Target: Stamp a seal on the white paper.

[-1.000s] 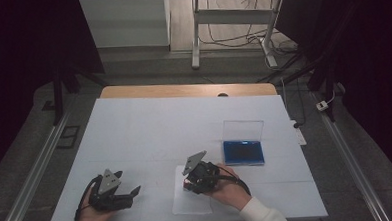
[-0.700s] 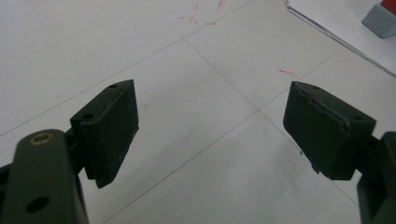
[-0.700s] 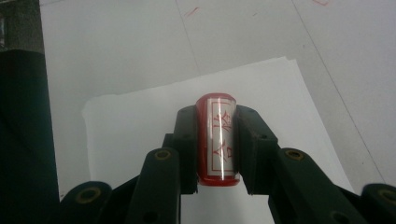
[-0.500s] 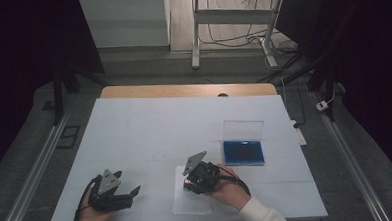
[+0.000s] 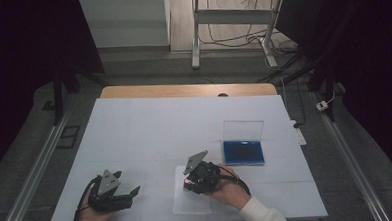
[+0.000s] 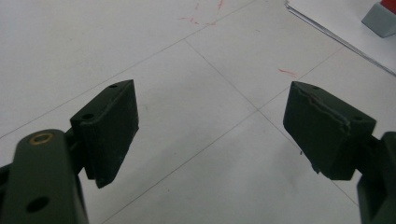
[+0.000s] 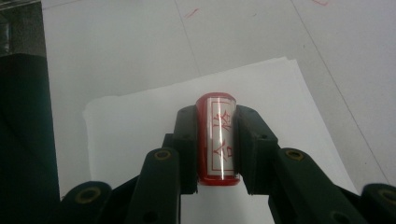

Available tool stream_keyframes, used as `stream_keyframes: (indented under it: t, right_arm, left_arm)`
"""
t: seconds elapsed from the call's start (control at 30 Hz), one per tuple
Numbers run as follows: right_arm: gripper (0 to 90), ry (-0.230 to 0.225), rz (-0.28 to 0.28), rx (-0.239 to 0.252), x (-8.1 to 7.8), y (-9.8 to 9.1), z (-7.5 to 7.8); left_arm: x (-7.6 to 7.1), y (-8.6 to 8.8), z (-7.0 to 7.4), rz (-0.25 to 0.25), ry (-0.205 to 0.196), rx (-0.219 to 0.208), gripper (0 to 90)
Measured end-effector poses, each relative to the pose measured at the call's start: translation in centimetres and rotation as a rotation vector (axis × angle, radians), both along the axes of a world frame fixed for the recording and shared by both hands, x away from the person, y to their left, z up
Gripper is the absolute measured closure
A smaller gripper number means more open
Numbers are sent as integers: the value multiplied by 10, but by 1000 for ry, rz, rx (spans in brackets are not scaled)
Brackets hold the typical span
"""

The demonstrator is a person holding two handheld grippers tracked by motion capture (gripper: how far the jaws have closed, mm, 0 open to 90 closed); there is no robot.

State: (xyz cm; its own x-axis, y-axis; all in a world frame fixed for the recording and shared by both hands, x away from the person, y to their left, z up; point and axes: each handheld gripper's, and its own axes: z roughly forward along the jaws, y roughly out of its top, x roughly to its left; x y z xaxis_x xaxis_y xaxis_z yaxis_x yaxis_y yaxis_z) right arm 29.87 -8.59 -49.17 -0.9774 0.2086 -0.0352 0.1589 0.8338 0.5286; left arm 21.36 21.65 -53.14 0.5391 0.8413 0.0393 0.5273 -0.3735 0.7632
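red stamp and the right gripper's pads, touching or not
Touching: in the right gripper view both black pads press flat against the red stamp, with no gap on either side.

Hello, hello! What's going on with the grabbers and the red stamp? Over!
Right gripper shut on red stamp, over the paper. Left gripper open, empty. Nothing in the way.

A blue box sits on the white table. Its clear lid stands up at the back of the box. Past the box, at the far edge of the table, runs a strip of brown wood. Behind that strip, cables lie on the floor. A small white plug lies on the floor, right of the box.
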Motion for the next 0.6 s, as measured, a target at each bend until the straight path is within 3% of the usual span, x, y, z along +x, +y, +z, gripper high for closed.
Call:
stream_keyframes:
  t: [0.47,0.6]
  right_arm:
    - [700,-8,-12,31,-2,-2,4]
    - [700,-1,-38,54,-1,-5,7]
  left_arm:
    - [0,0,1,-2,-8,6,182]
    - [-1,0,1,2,-12,0,182]
